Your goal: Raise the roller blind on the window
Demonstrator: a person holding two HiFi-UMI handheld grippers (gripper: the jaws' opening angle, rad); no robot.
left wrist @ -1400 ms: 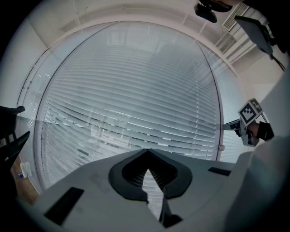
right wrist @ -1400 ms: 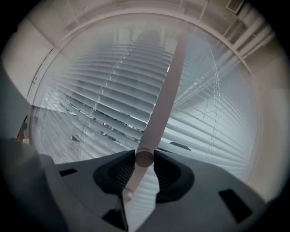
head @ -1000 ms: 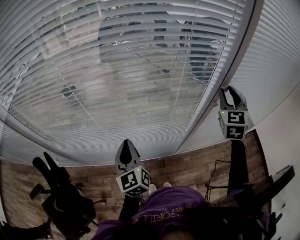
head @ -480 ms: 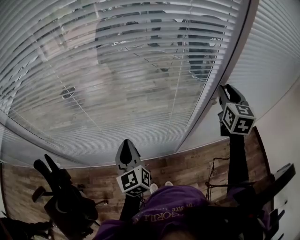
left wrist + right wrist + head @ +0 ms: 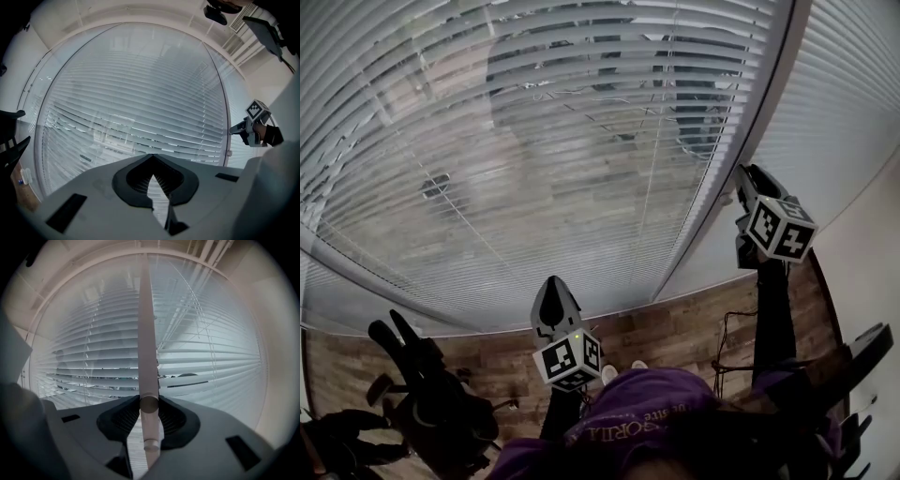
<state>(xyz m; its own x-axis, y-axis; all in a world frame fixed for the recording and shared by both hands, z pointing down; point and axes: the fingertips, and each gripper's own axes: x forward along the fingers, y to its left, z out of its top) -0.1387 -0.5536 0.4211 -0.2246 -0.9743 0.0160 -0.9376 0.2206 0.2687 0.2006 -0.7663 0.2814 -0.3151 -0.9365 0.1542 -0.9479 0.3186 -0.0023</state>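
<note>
A slatted blind (image 5: 534, 141) hangs fully lowered over the window and fills most of the head view, its slats tilted partly open so the room's reflection shows through. The right gripper (image 5: 149, 401) is raised at the right edge of this blind, near the window post (image 5: 741, 141). Its jaws are closed on a pale round rod (image 5: 146, 333), which runs straight up in front of the slats and has its lower end sticking out just below the pads. The left gripper (image 5: 151, 157) is held lower, in the middle of the scene. It points at the blind without touching it, its jaws closed together with nothing between them. Below both grippers lies a wooden floor (image 5: 675, 328).
</note>
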